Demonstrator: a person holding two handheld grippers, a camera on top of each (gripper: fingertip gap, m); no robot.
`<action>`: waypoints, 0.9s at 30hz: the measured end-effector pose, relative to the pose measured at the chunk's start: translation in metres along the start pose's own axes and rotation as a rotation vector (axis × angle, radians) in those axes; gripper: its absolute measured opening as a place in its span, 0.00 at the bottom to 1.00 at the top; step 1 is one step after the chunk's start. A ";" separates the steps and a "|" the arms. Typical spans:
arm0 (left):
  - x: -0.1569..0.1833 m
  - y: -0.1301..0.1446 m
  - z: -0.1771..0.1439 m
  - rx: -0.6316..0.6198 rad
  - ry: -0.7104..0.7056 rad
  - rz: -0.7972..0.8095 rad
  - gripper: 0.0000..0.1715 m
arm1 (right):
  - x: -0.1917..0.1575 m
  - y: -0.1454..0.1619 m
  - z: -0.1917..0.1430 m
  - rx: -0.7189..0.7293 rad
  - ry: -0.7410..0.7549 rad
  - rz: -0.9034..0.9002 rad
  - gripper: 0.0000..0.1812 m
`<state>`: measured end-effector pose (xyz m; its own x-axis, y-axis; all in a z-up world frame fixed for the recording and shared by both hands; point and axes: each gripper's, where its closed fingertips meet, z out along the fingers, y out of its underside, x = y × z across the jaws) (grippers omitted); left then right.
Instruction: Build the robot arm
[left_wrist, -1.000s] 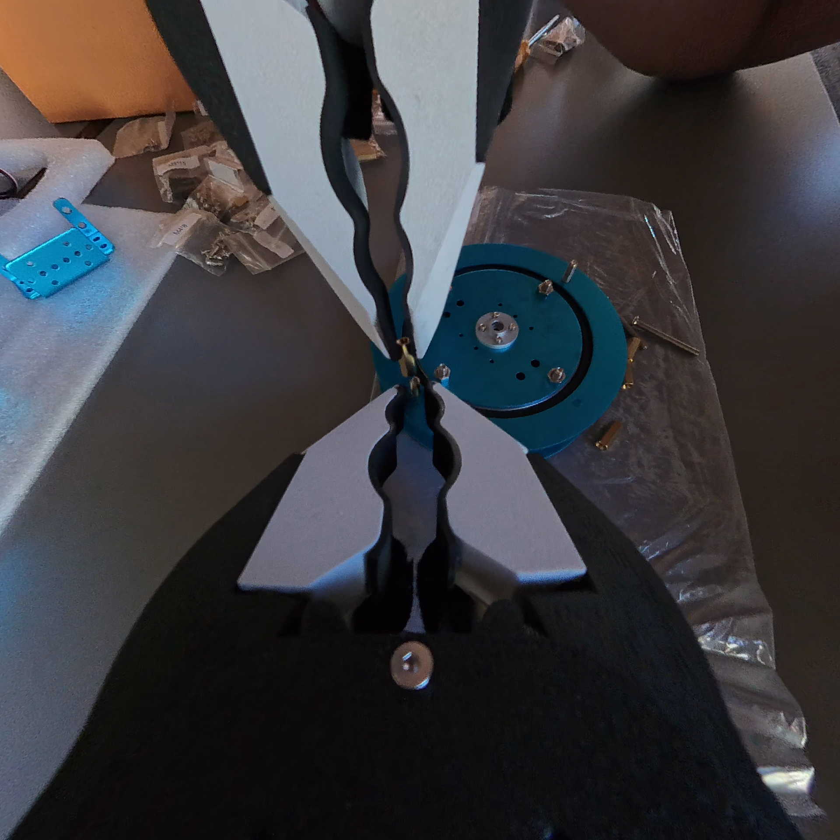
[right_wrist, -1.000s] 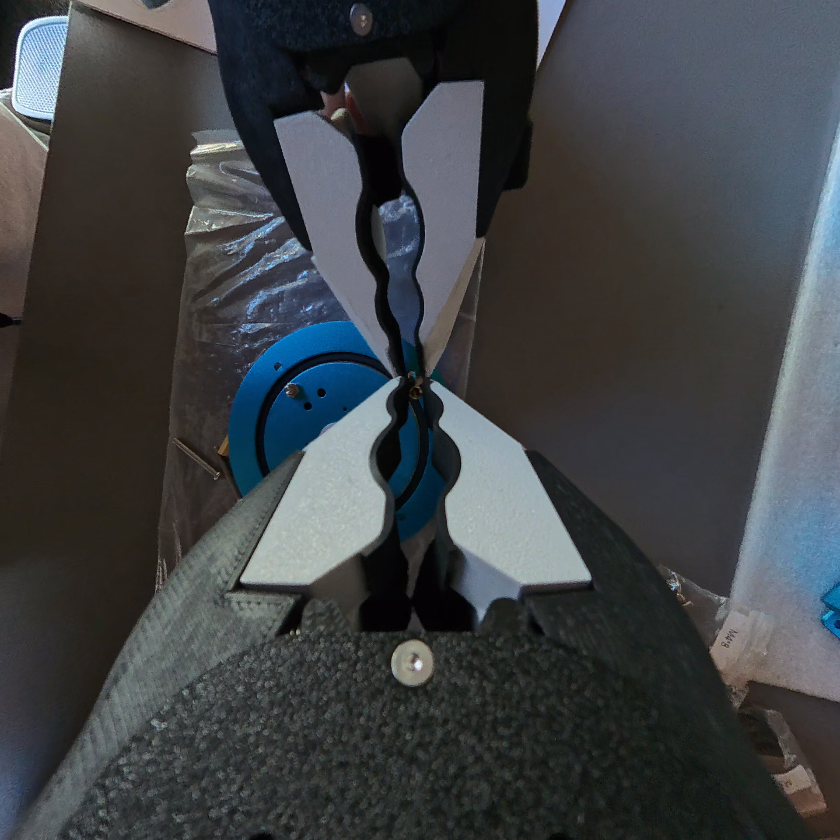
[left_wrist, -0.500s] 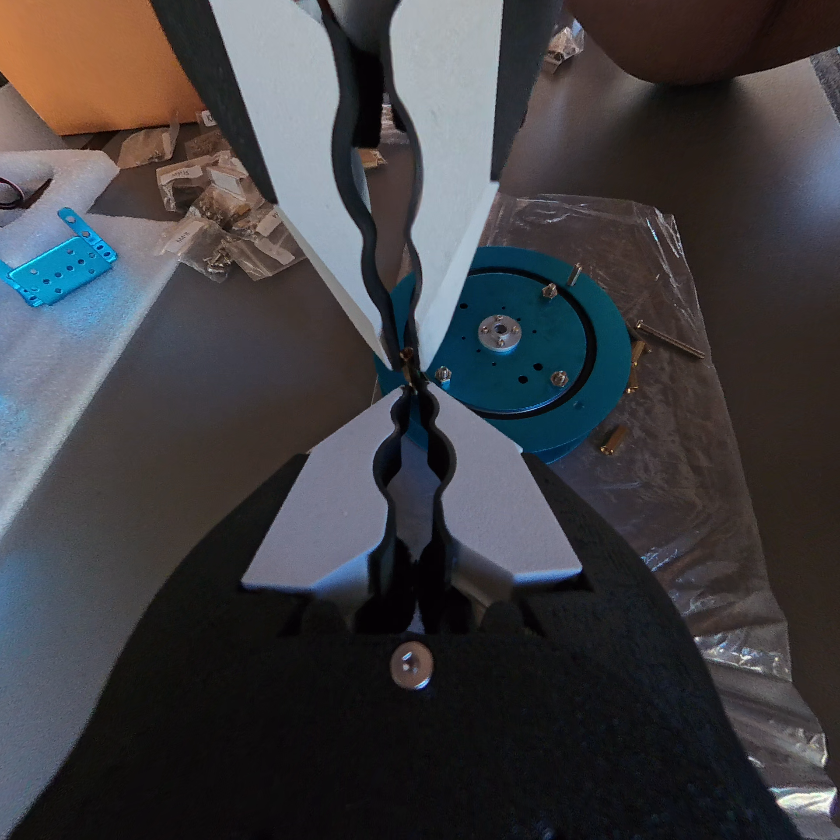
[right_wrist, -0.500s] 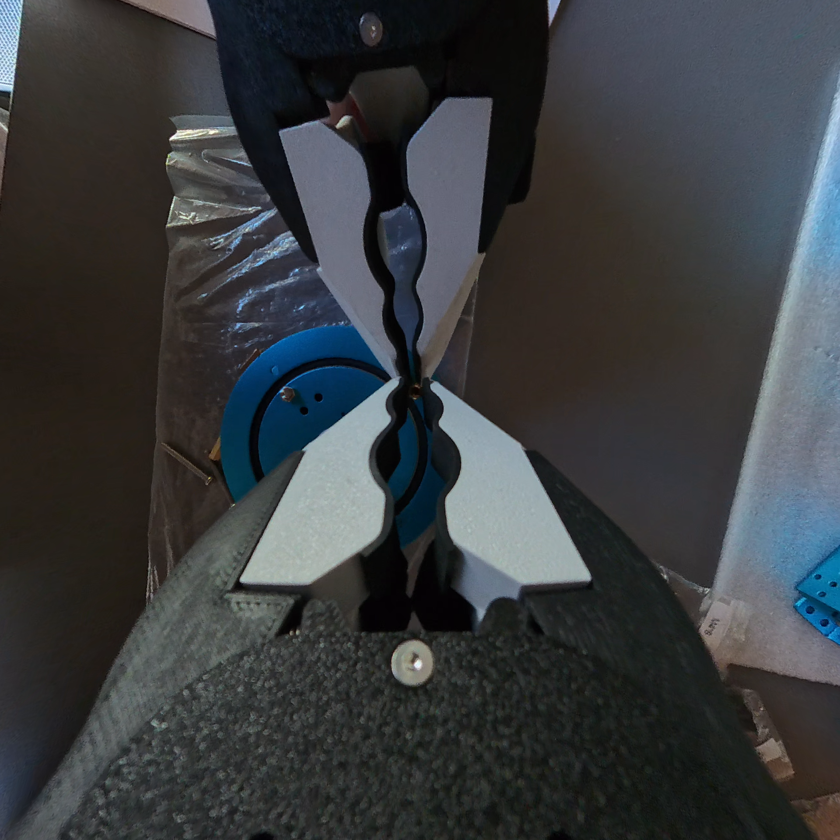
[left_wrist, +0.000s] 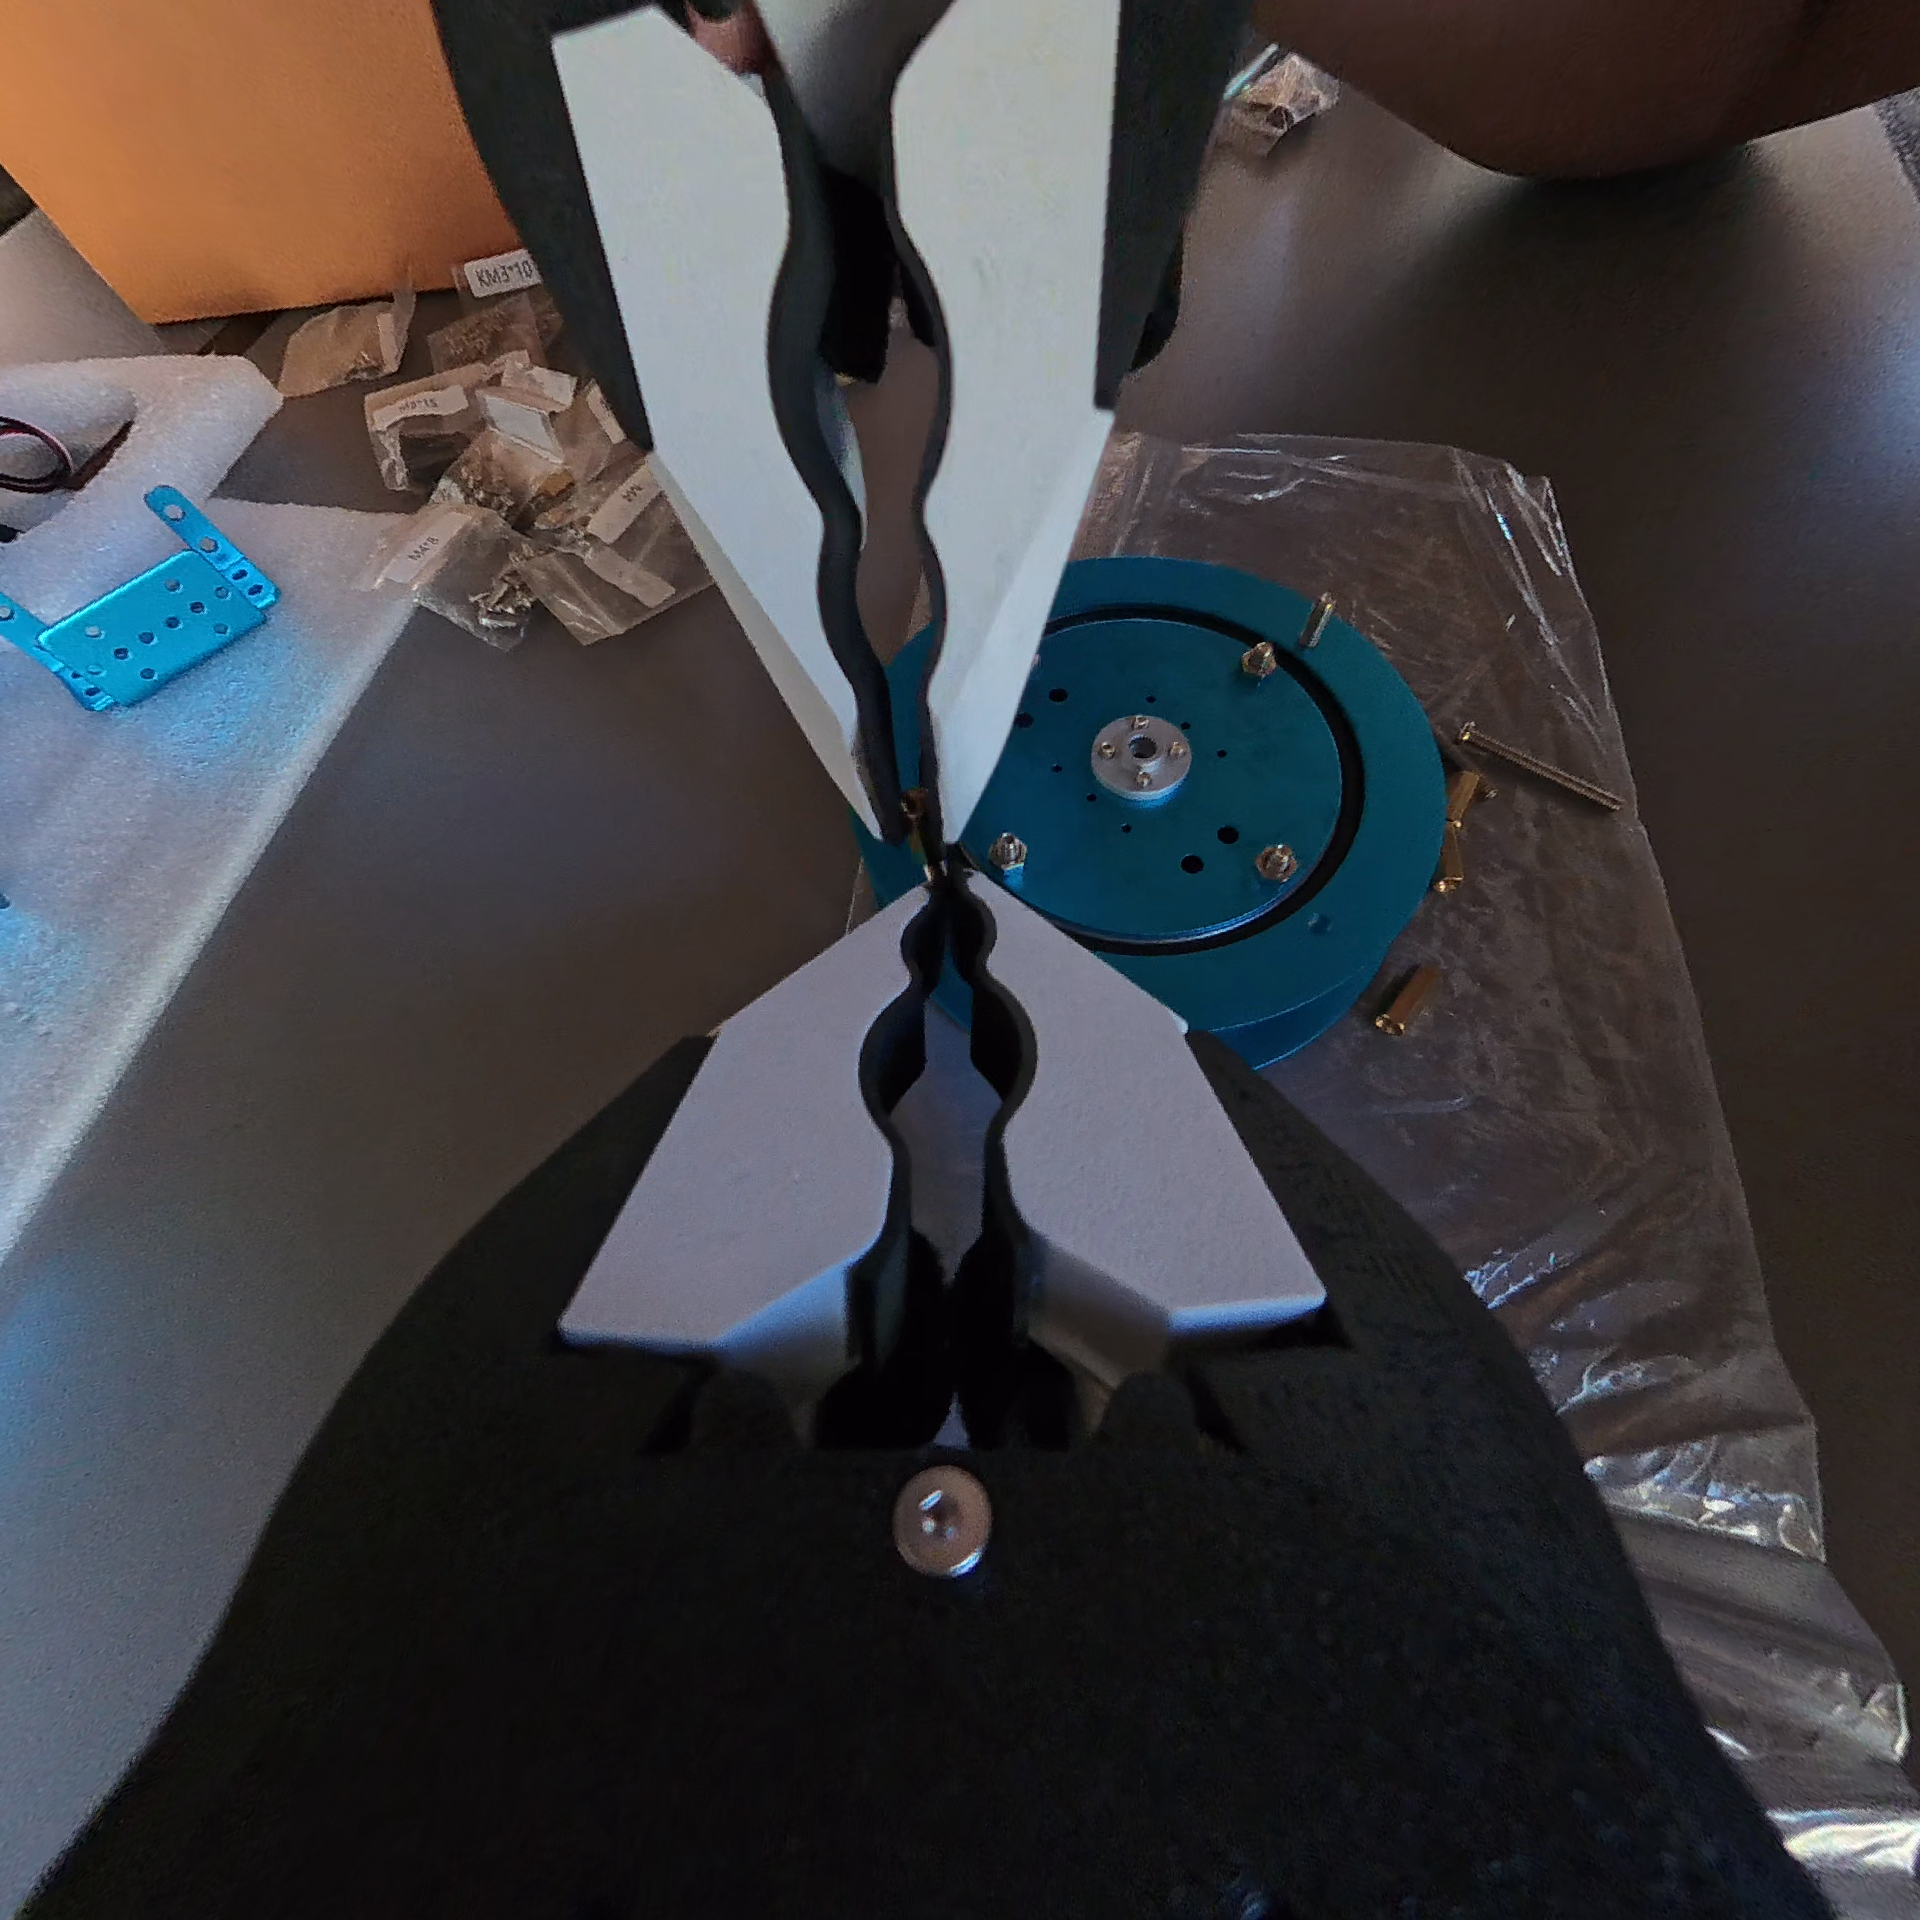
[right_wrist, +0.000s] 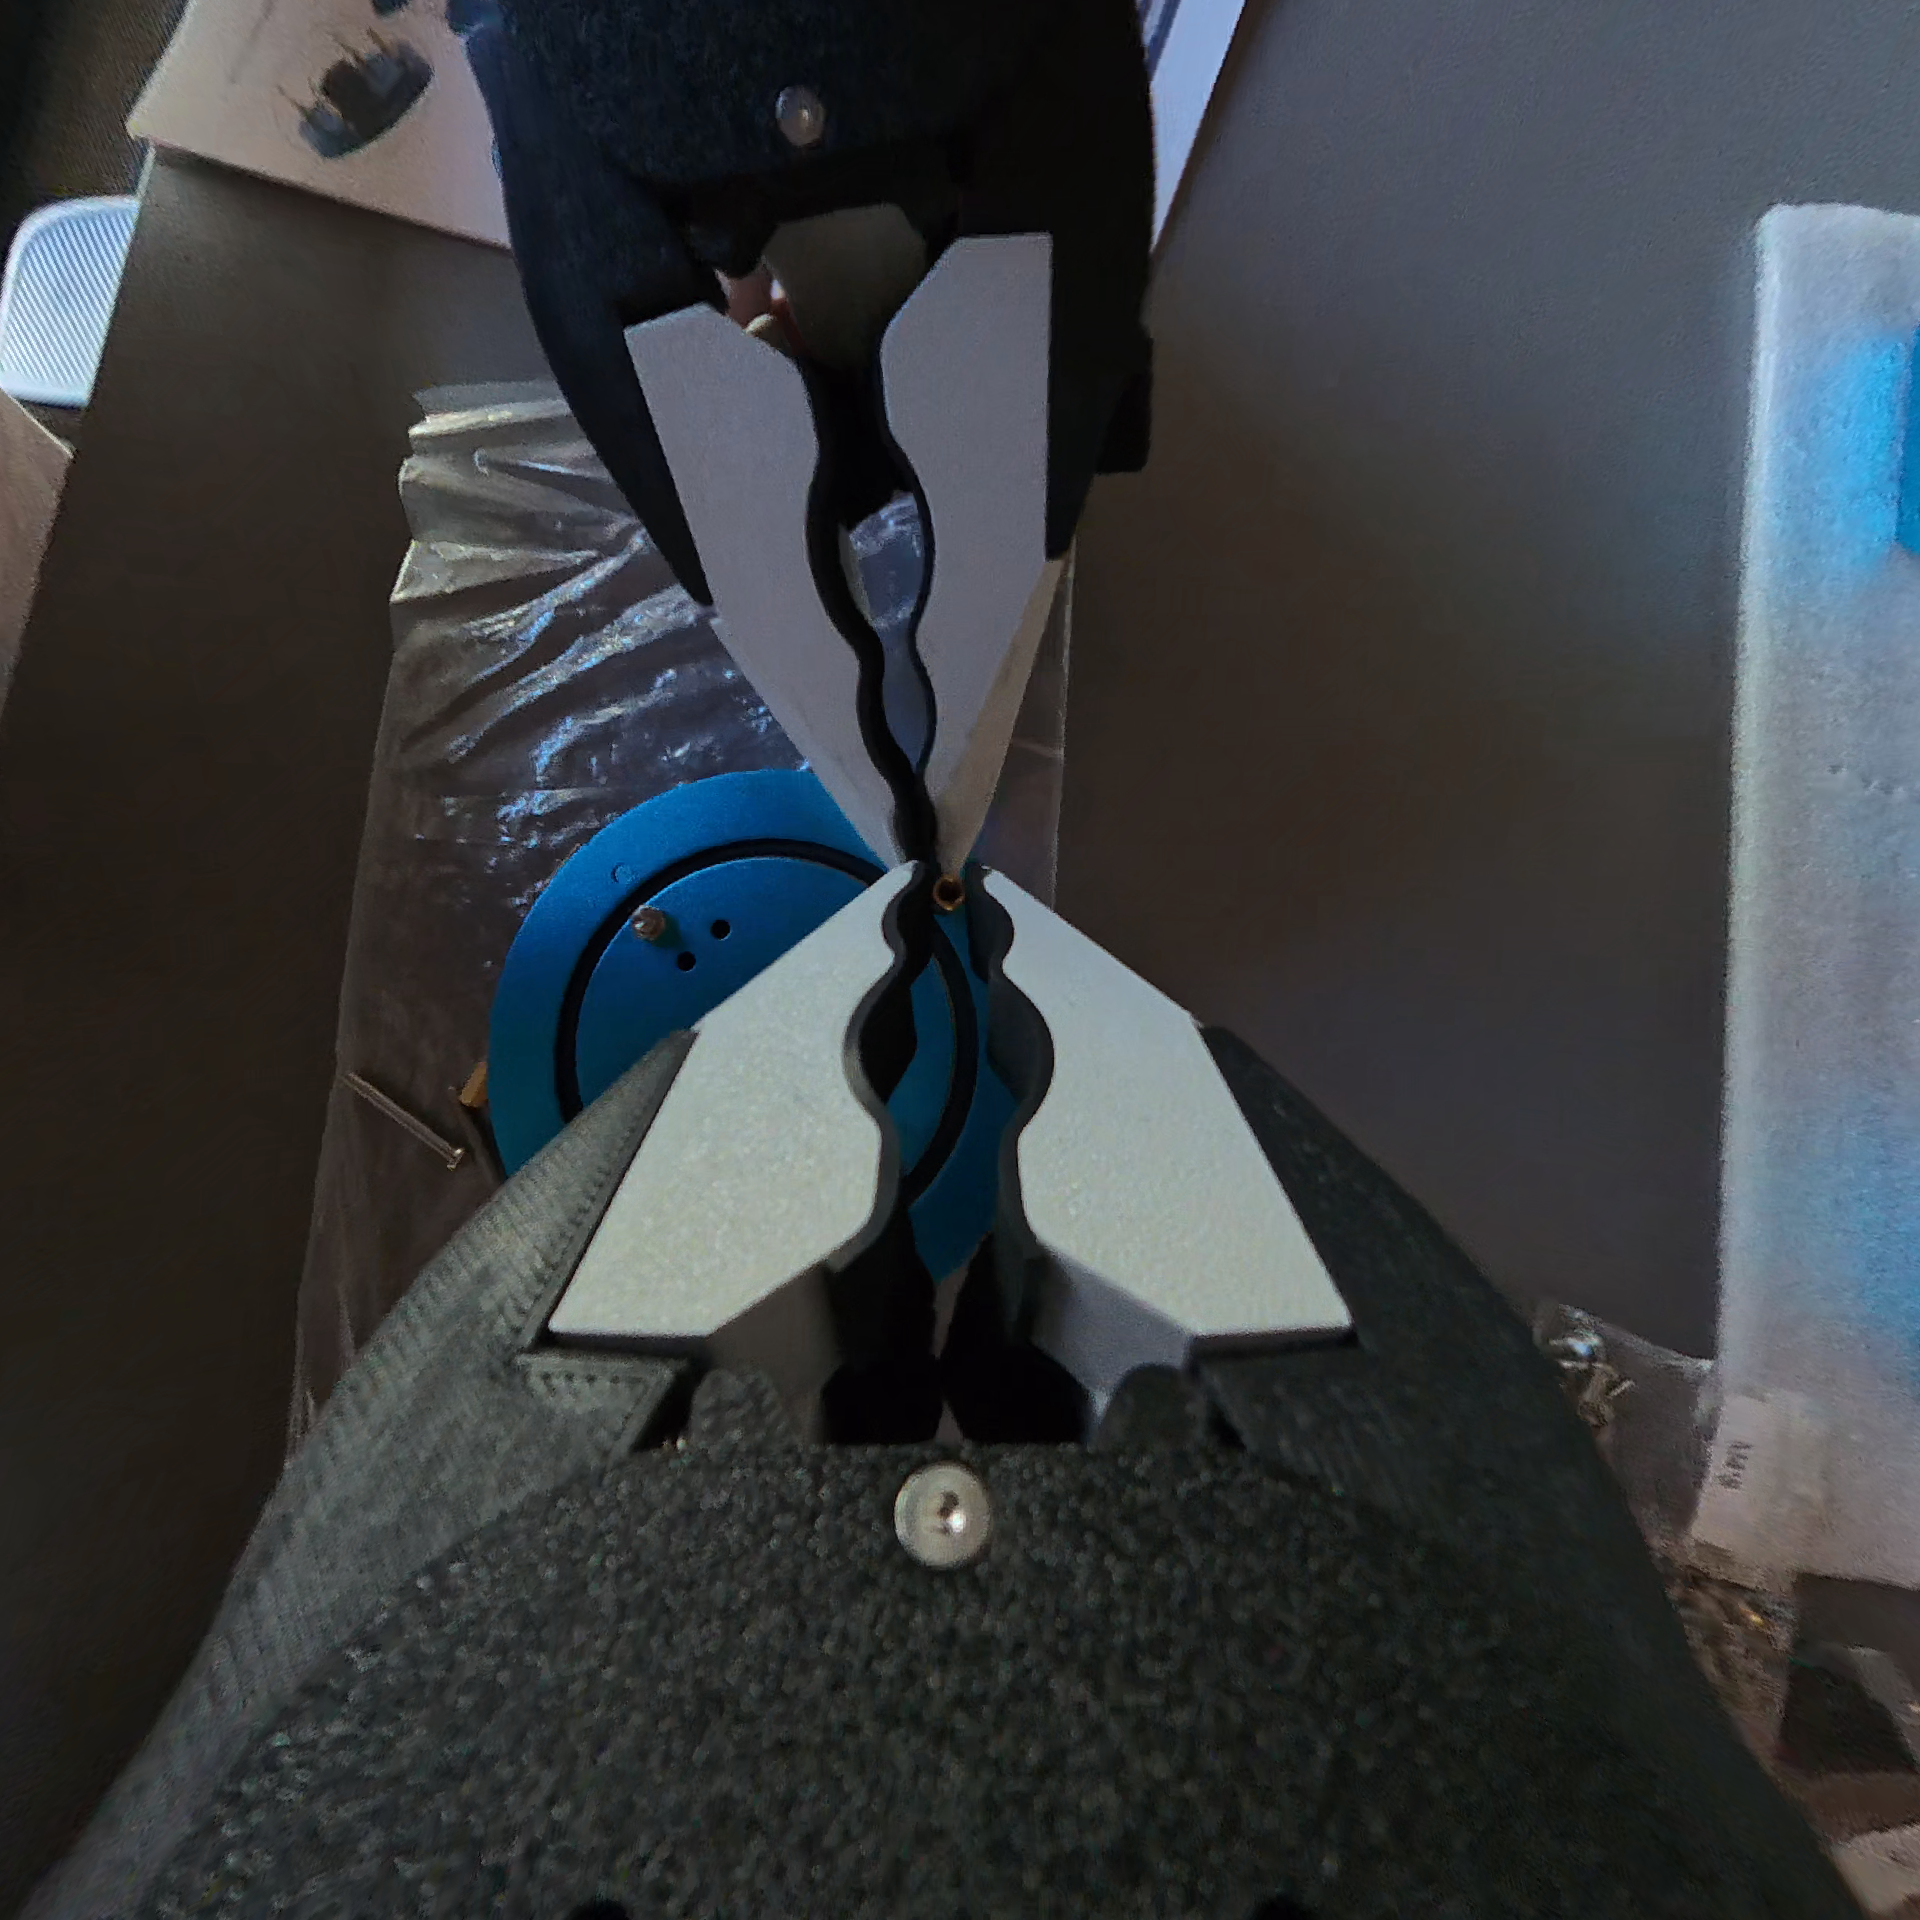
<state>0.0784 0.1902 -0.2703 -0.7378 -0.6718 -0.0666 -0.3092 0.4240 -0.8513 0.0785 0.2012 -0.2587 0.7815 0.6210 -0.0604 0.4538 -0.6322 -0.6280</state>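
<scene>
A small brass standoff (left_wrist: 916, 816) hangs in the air, pinched between two gripper tips that meet nose to nose. My left gripper (left_wrist: 943, 896) is shut on its near end. My right gripper (left_wrist: 914, 828) comes down from the top and is shut on its far end. In the right wrist view the standoff (right_wrist: 947, 890) shows end-on at my right gripper's (right_wrist: 940, 883) tips, with the left gripper (right_wrist: 916, 847) above. Just behind lies a blue round disc (left_wrist: 1195, 831), also seen in the right wrist view (right_wrist: 582, 997), with brass standoffs (left_wrist: 1006, 850) standing on it.
The disc rests on a clear plastic sheet (left_wrist: 1455, 1143) with loose brass standoffs (left_wrist: 1408, 997) and a long screw (left_wrist: 1538, 767). Bags of small hardware (left_wrist: 520, 540) lie at the back left. A white foam block (left_wrist: 156, 883) carries a blue bracket (left_wrist: 156, 613). An orange box (left_wrist: 239, 156) stands behind. Left and right tips are no more than a few centimetres apart. The blue round disc (left_wrist: 1195, 831) sits 4 cm or so from the ends of my left fingers. It is also in sight in the right wrist view (right_wrist: 716, 962).
Both grippers stay tip to tip on the standoff. The right gripper has swung a little, so the foam block has slid left in its view.
</scene>
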 end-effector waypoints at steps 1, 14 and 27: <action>0.000 0.000 0.000 0.000 -0.004 0.004 0.00 | 0.000 0.000 0.000 0.019 -0.003 0.016 0.03; -0.001 0.002 -0.003 -0.001 -0.009 0.007 0.00 | 0.001 0.013 0.004 -0.078 0.015 -0.034 0.03; 0.000 0.002 -0.003 0.000 -0.017 0.016 0.00 | 0.000 -0.001 0.004 -0.057 0.007 -0.076 0.03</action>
<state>0.0757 0.1930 -0.2699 -0.7324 -0.6751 -0.0892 -0.2972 0.4348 -0.8501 0.0767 0.2037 -0.2612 0.7469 0.6649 -0.0087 0.5353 -0.6090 -0.5853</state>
